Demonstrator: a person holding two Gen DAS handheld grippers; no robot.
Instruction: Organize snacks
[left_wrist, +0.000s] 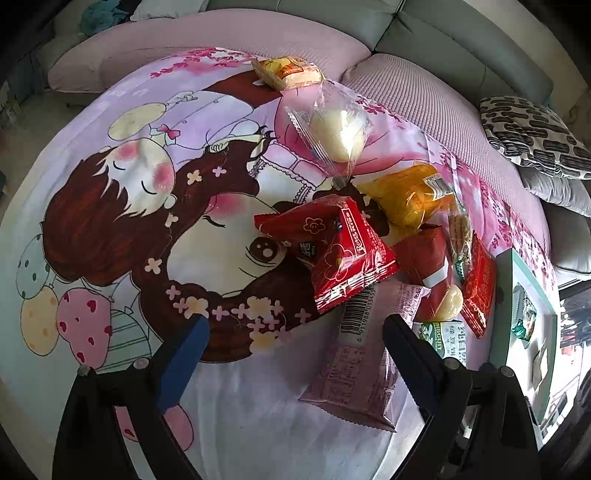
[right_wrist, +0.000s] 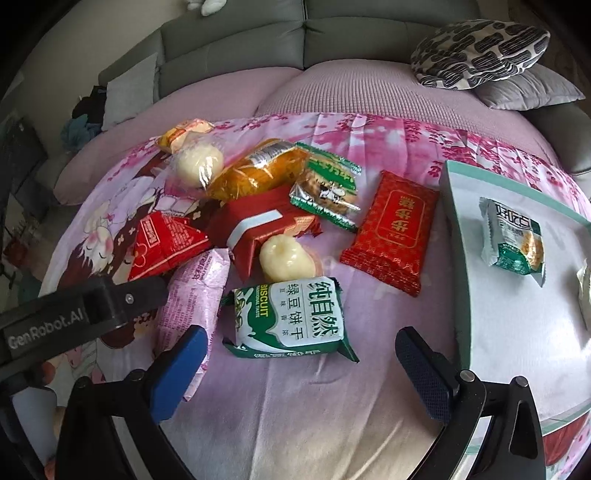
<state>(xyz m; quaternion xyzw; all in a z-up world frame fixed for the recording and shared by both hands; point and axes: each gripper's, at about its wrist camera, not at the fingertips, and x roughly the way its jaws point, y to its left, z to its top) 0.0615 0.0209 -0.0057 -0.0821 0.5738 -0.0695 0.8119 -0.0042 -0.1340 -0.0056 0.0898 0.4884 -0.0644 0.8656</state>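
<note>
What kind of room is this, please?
Probably a home living room: a grey sofa with patterned cushions, and a cartoon-print cloth spread over its seat under the snack packets.

Snack packets (right_wrist: 258, 221) lie heaped on the cloth (right_wrist: 295, 406), left of the tray (right_wrist: 456, 258) (one packet (right_wrist: 515, 236) inside).

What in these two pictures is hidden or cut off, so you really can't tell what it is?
- Second item in the tray: pale wrapper cut by the right wrist view's edge.
- Pink packet: its near end lies behind the right gripper; its front faces down in the left wrist view.
- Green biscuit pack: mostly behind the left gripper finger.
</note>
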